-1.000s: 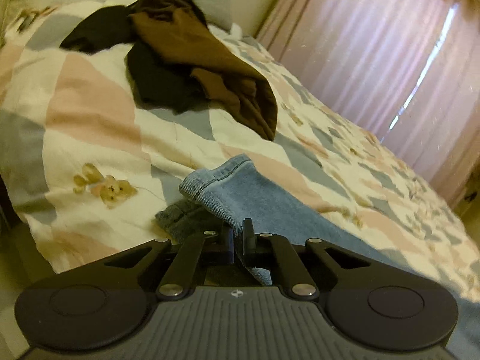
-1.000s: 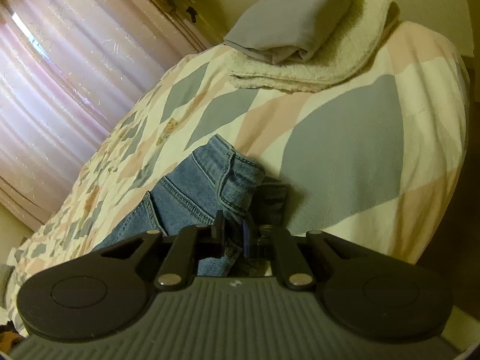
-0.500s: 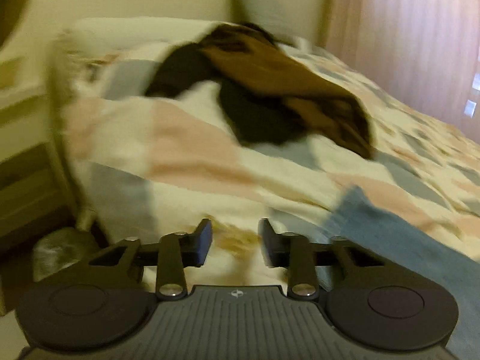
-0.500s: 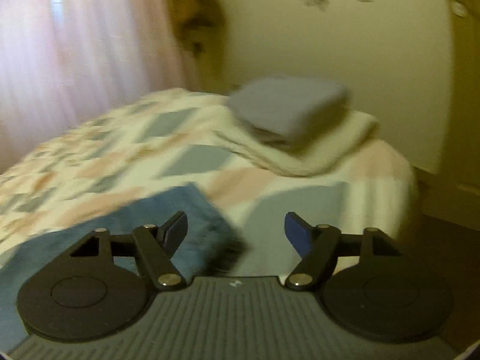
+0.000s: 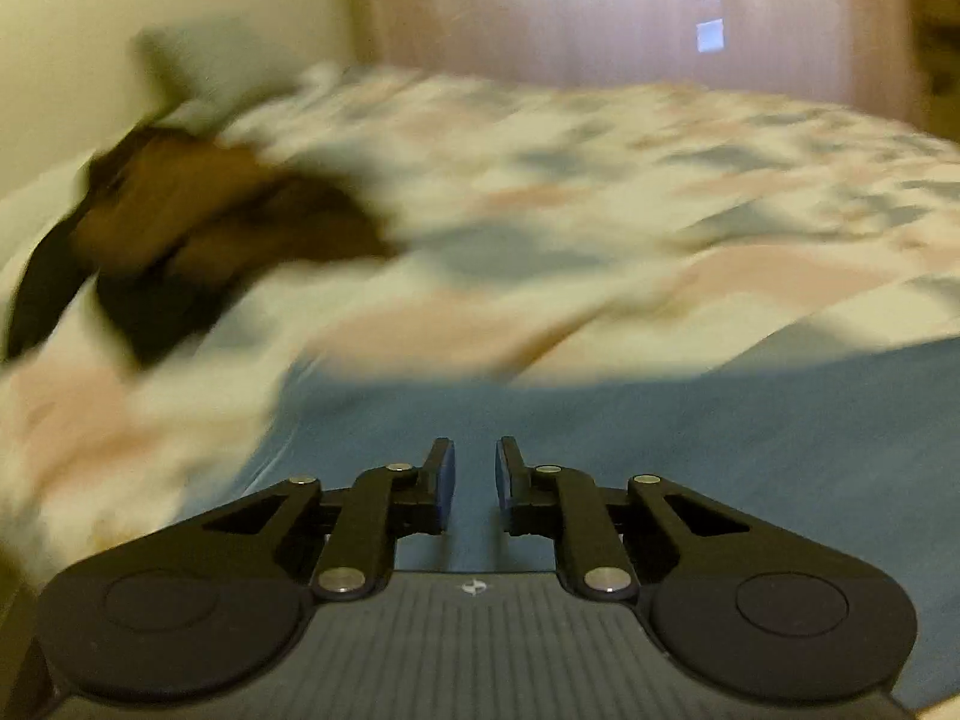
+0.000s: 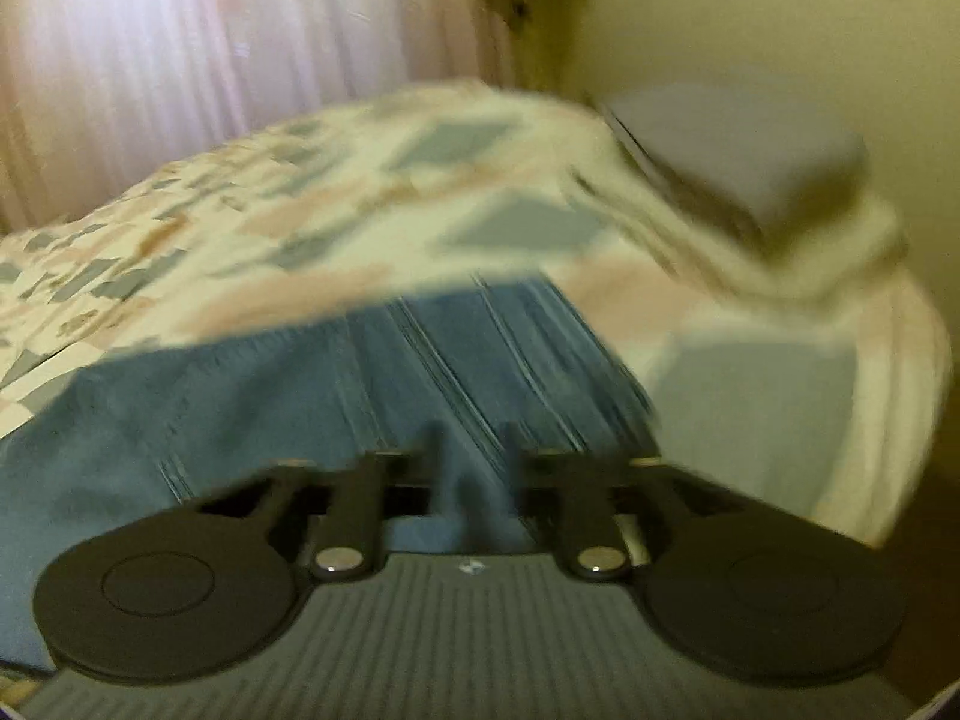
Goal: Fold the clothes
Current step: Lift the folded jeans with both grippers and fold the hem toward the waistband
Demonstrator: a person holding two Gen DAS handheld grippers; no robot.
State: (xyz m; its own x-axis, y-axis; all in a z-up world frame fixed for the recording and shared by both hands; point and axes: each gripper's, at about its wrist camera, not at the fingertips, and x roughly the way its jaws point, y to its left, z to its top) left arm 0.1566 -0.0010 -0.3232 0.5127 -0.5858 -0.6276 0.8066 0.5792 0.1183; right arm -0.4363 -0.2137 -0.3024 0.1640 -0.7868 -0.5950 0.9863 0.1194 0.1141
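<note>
Blue jeans [image 5: 630, 438] lie flat across the near edge of the patterned bed. My left gripper [image 5: 474, 474] hovers just over them, its jaws a small gap apart and empty. In the right wrist view the jeans [image 6: 336, 384] show their seams running away from me. My right gripper [image 6: 474, 456] is over the jeans, jaws apart with nothing between them. Both views are motion-blurred.
A heap of brown and black clothes [image 5: 180, 228] lies at the left of the quilt [image 5: 540, 192]. A folded grey item [image 6: 738, 150] sits on a folded cream towel [image 6: 798, 264] at the right corner. Pink curtains [image 6: 210, 54] hang behind the bed.
Both grippers have let go of the jeans and opened, then narrowed somewhat. Both swung over the jeans, which now lie flat on the bed.
</note>
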